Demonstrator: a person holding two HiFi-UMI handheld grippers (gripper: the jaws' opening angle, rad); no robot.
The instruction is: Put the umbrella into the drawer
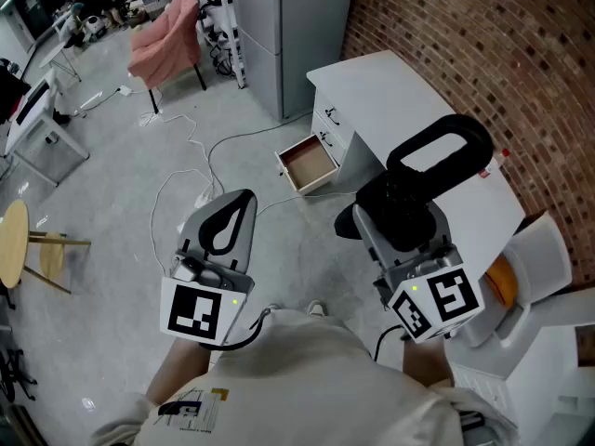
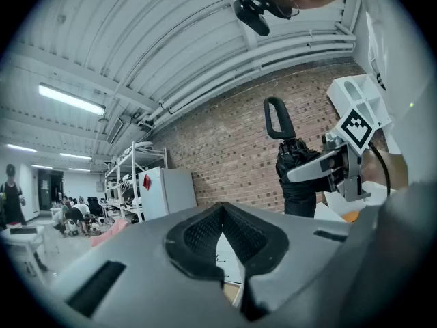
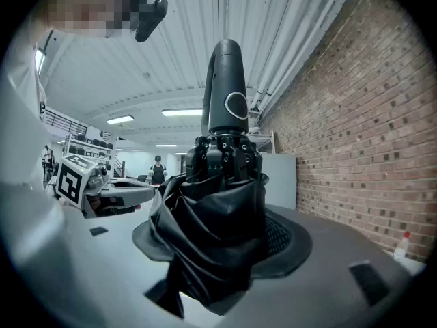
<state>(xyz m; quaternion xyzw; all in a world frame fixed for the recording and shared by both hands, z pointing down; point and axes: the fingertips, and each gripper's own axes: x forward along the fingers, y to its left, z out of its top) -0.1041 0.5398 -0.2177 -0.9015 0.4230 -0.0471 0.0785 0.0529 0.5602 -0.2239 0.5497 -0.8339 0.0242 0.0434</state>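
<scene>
Above the concrete floor, short of the white desk (image 1: 390, 91), your right gripper (image 1: 395, 226) clamps the folded black umbrella (image 1: 414, 193) by its canopy, apparently carrying it toward the open drawer (image 1: 310, 163). Your left gripper (image 1: 240, 203) rides empty, jaws together, seemingly spare.

The person held the grey two-jaw left gripper (image 1: 244, 201) out ahead at about level, its black ridged pads meeting at the tips with nothing between them. Its black-and-white marker cube (image 1: 200, 309) sat nearest the body, above the bare left forearm (image 1: 172, 376). The grey right gripper (image 1: 395, 216) was raised alongside, well apart from the left, pointing nearly level. Its jaws stood wide and were clamped on the folded canopy of a black folded umbrella (image 3: 218, 210). The right marker cube (image 1: 437, 305) faced up toward the head.
</scene>
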